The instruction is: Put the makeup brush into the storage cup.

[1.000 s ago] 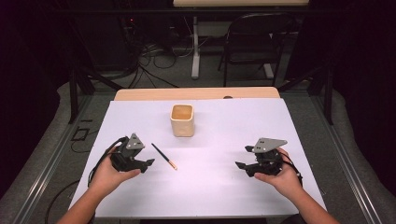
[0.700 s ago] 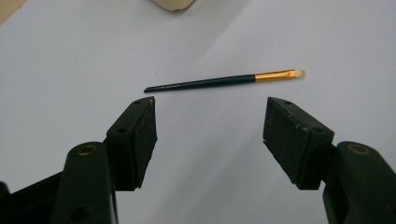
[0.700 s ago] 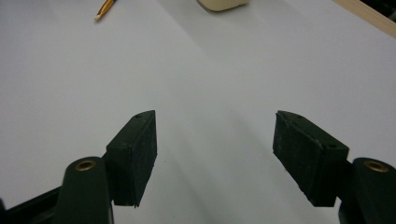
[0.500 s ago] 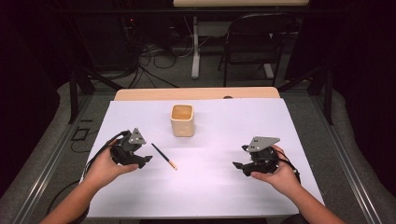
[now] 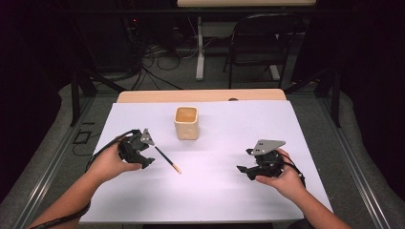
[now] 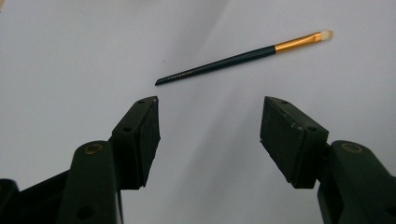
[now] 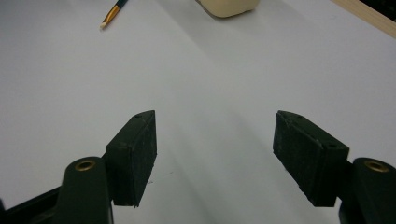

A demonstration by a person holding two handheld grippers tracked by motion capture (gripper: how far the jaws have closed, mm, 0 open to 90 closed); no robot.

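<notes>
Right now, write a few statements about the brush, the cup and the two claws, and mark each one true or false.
1. The makeup brush lies flat on the white sheet. True.
2. The left claw is clamped on the brush. False: its jaws stand open, just short of the handle tip.
3. The beige cup stands upright, apart from the brush. True.
4. The right claw holds the cup. False: it is open over bare sheet, the cup farther off.
5. The brush sits inside the cup. False: it lies on the sheet beside it.
</notes>
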